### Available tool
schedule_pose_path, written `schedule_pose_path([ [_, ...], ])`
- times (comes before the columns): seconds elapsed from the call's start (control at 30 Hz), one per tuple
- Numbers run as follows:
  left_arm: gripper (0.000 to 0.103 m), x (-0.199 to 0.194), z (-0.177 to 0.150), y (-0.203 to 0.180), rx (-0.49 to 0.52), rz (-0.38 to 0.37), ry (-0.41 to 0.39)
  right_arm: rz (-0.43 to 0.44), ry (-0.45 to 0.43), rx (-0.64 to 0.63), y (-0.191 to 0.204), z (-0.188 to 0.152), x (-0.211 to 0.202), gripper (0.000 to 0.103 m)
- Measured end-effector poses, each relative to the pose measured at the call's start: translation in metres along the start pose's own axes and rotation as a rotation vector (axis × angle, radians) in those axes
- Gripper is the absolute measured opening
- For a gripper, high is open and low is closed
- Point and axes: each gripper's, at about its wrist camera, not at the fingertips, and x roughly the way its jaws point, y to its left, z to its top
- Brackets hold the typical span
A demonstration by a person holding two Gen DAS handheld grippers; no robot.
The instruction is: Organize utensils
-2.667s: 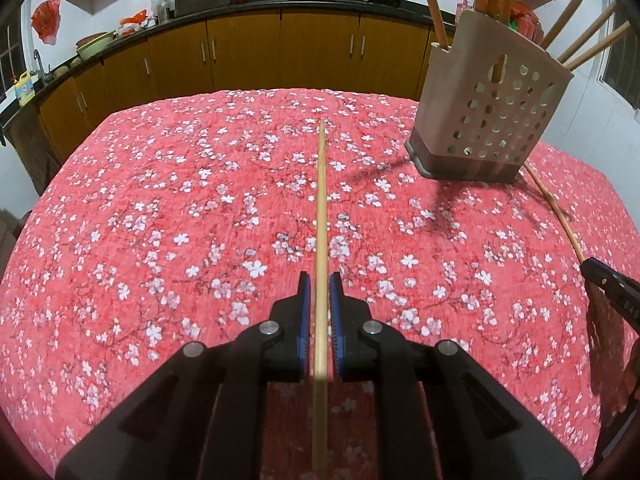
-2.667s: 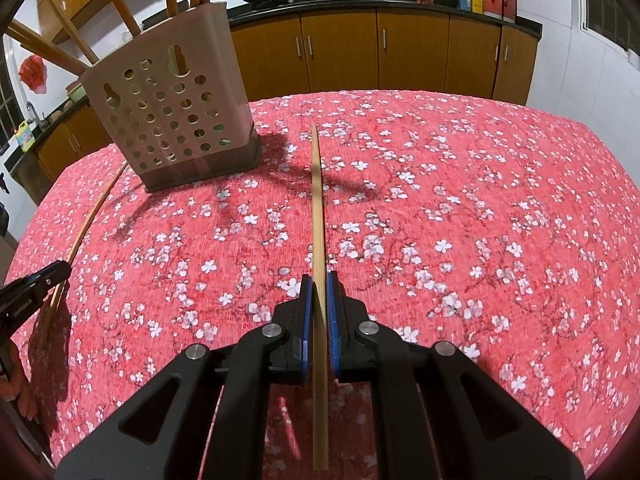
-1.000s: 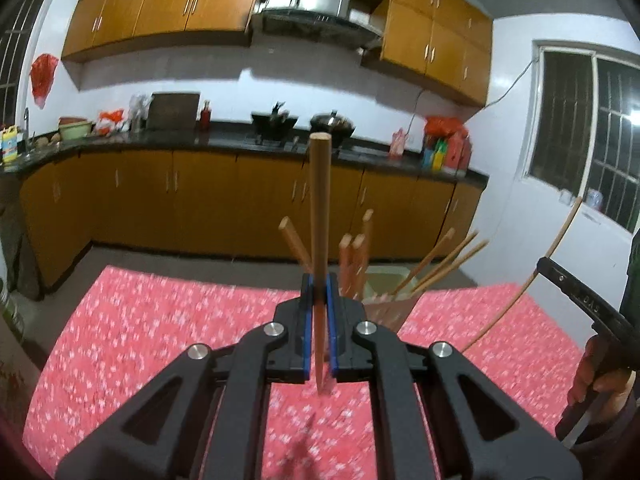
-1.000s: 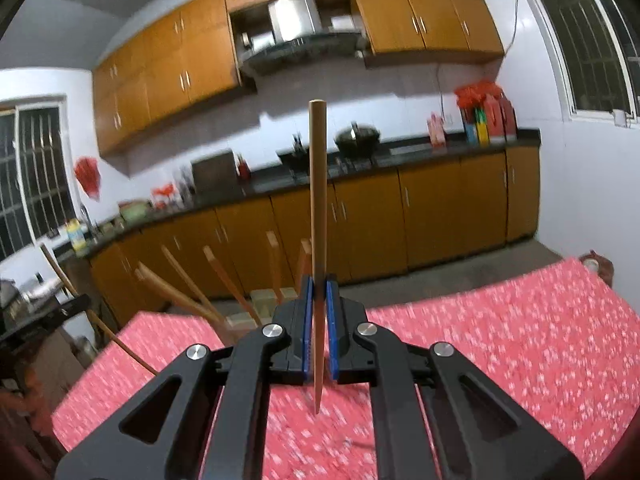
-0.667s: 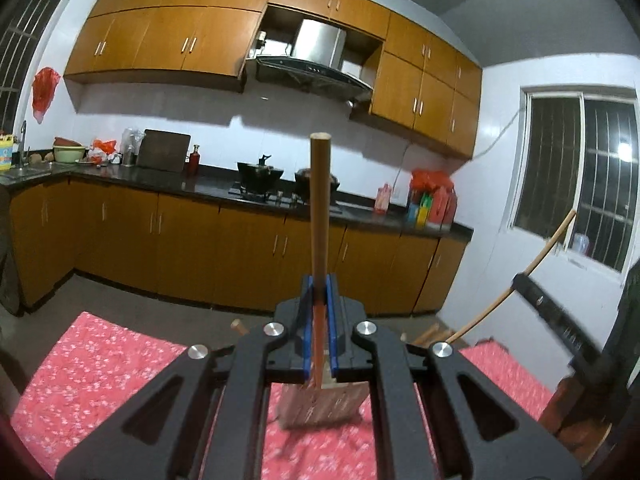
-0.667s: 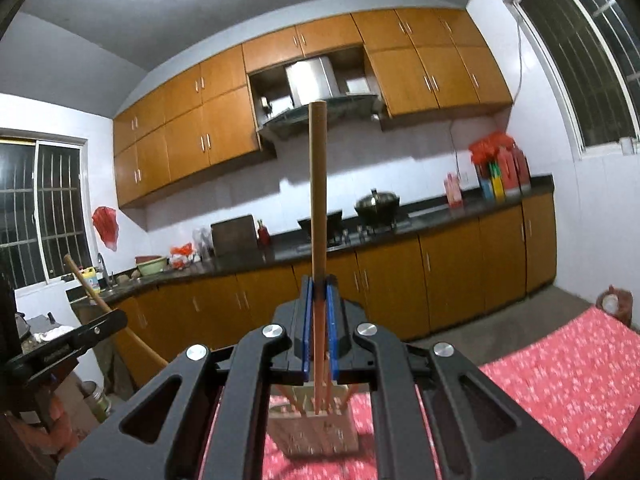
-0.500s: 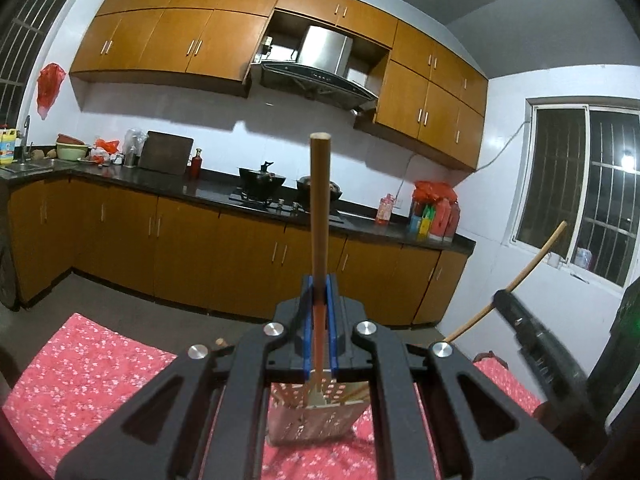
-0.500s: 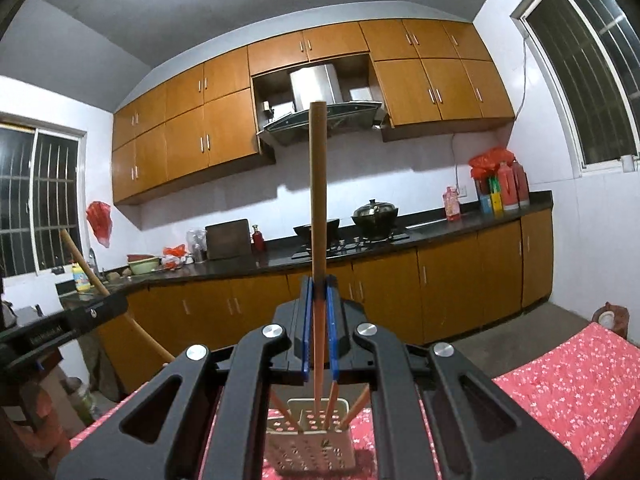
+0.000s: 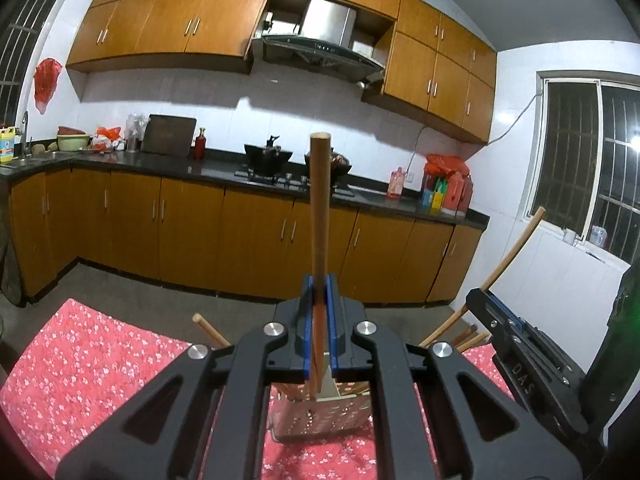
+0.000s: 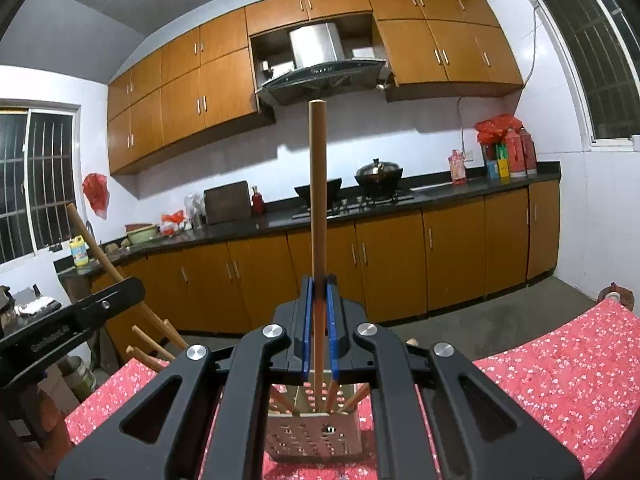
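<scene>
My left gripper is shut on a wooden chopstick held upright, its lower end over the perforated grey utensil holder. My right gripper is shut on another wooden chopstick, also upright, its lower end inside the mouth of the same holder. The holder stands on the red floral tablecloth and has several chopsticks leaning in it. The right gripper with its chopstick shows at the right of the left wrist view. The left gripper shows at the left of the right wrist view.
Kitchen cabinets and a black counter with woks and bottles run along the far wall. The tablecloth also spreads to the right in the right wrist view. Barred windows sit at both sides.
Both grippers lifted their chopsticks off the table, turned them upright and brought them over the holder. In the last half second they sank lower toward its mouth.
</scene>
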Motion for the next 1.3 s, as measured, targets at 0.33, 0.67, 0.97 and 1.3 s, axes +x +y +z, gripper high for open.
schedule_pose_path([
  [0.33, 0.030, -0.020, 0.003, 0.017, -0.043, -0.015, -0.027, 0.037, 0.008, 0.038, -0.008, 0.006, -0.018, 0.039],
  [0.67, 0.054, -0.061, -0.003, 0.041, -0.046, 0.036, -0.059, 0.021, -0.014, 0.017, -0.009, 0.008, -0.052, 0.062],
  [0.97, 0.099, -0.111, -0.038, 0.052, 0.052, 0.125, -0.101, -0.004, -0.005, -0.015, -0.002, -0.014, -0.087, 0.099],
  [1.3, 0.099, -0.141, -0.103, 0.057, 0.141, 0.205, -0.025, -0.084, 0.067, -0.108, 0.011, -0.064, -0.119, 0.101],
])
